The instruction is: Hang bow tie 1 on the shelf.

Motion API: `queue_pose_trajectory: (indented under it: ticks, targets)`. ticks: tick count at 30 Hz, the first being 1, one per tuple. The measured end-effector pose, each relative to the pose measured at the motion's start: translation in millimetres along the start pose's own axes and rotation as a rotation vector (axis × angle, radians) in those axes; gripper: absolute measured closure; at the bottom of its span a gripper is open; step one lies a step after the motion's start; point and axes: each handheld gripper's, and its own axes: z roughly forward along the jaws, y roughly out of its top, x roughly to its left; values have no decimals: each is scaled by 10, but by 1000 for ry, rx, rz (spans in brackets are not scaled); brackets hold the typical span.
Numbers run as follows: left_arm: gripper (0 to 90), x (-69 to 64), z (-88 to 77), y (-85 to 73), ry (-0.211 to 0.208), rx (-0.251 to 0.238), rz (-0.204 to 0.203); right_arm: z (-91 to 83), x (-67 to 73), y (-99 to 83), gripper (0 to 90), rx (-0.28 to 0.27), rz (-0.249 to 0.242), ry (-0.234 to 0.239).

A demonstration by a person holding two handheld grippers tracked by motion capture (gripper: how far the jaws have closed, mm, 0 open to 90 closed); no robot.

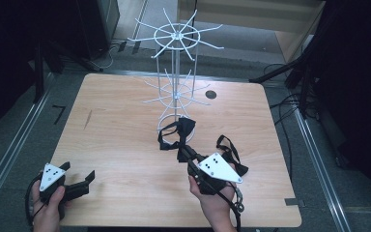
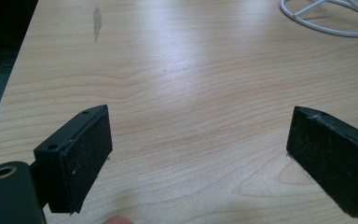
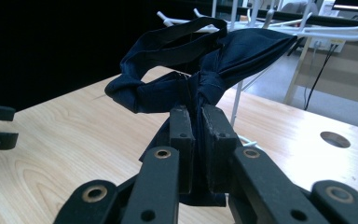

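Two tongs are seen at the bench's (image 1: 125, 145) near edge: the left tongs (image 1: 79, 183) are held apart over bare wood, while the right tongs (image 3: 196, 140) are clamped on a dark bow tie (image 3: 200, 74), lifted just before the white wire rack (image 1: 175, 63).

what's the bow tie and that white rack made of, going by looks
Bow tie: dark woven fabric, likely satin; it folds softly and shows a faint sheen. Rack: thin metal wire, probably white-coated; slim stiff prongs with a smooth, even finish.

No readable text, label or number anywhere — as far as these dim views allow.
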Motion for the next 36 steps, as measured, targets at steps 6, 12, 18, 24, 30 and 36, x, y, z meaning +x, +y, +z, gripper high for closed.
queue_pose_trajectory:
  ticks: [6,12,18,24,30,36]
  targets:
    - [71,1,0,0,-1,0,1,-37,-29,37,850,-20,0,-9]
    - [71,2,-3,0,0,0,3,-86,-58,77,850,-42,-1,-18]
    - [72,1,-5,0,0,0,4,-150,-89,124,850,-59,0,-28]
    - [71,6,-5,1,-4,2,1,-199,-147,175,850,-81,3,-39]
    - [71,5,-8,-2,-3,-4,-1,-227,-211,208,850,-94,10,-55]
    - [71,3,-9,-2,-5,6,6,-248,-266,238,850,-106,12,-65]
